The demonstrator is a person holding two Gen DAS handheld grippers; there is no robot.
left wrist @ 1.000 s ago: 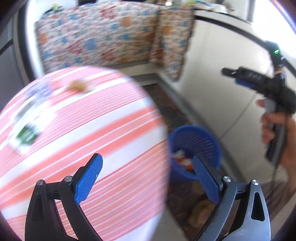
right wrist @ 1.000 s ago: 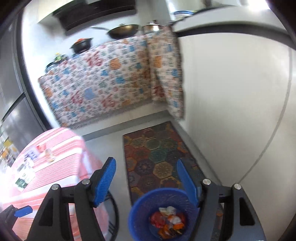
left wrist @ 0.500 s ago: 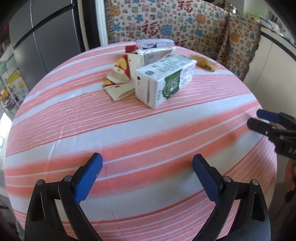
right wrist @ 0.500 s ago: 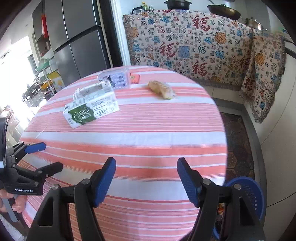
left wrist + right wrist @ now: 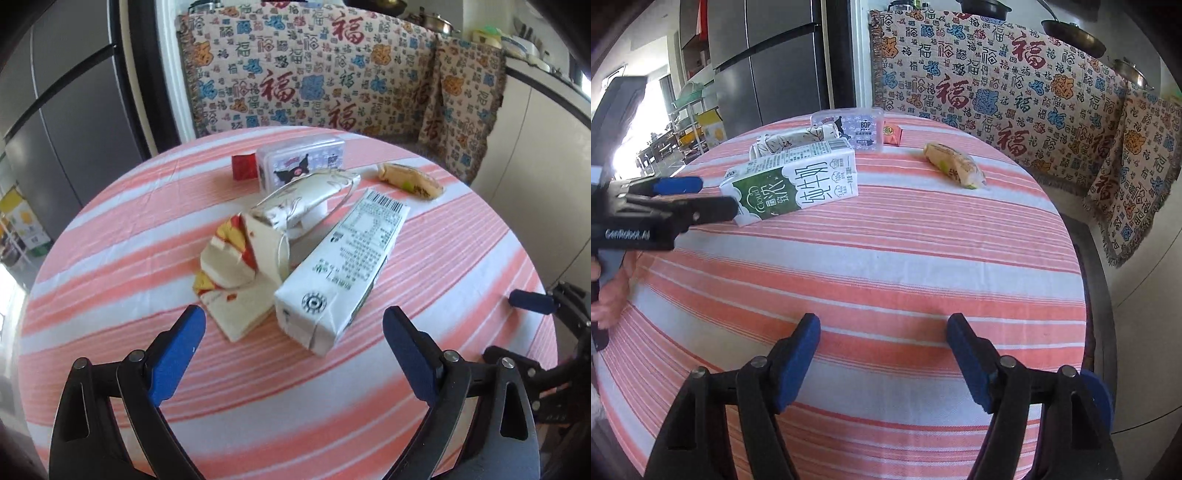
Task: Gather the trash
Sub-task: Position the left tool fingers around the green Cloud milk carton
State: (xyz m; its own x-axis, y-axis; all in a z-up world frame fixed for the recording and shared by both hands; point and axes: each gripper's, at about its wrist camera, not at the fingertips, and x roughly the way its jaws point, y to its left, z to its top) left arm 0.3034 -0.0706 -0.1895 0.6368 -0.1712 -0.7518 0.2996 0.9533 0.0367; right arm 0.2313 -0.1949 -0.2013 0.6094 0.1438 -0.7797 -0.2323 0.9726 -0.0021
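A white and green milk carton lies on its side on the round striped table. Beside it lie a crumpled paper wrapper, a silver foil bag, a clear plastic box, a small red packet and a yellow snack wrapper. My left gripper is open, just short of the carton's end. My right gripper is open and empty above the table's near edge.
A blue bin's rim shows below the table's right edge in the right wrist view. A patterned cloth covers the counter behind the table. A grey fridge stands at the back left.
Both grippers swung from the blue bin on the floor up to the table. My left gripper has since closed in on the milk carton. Both stay open.
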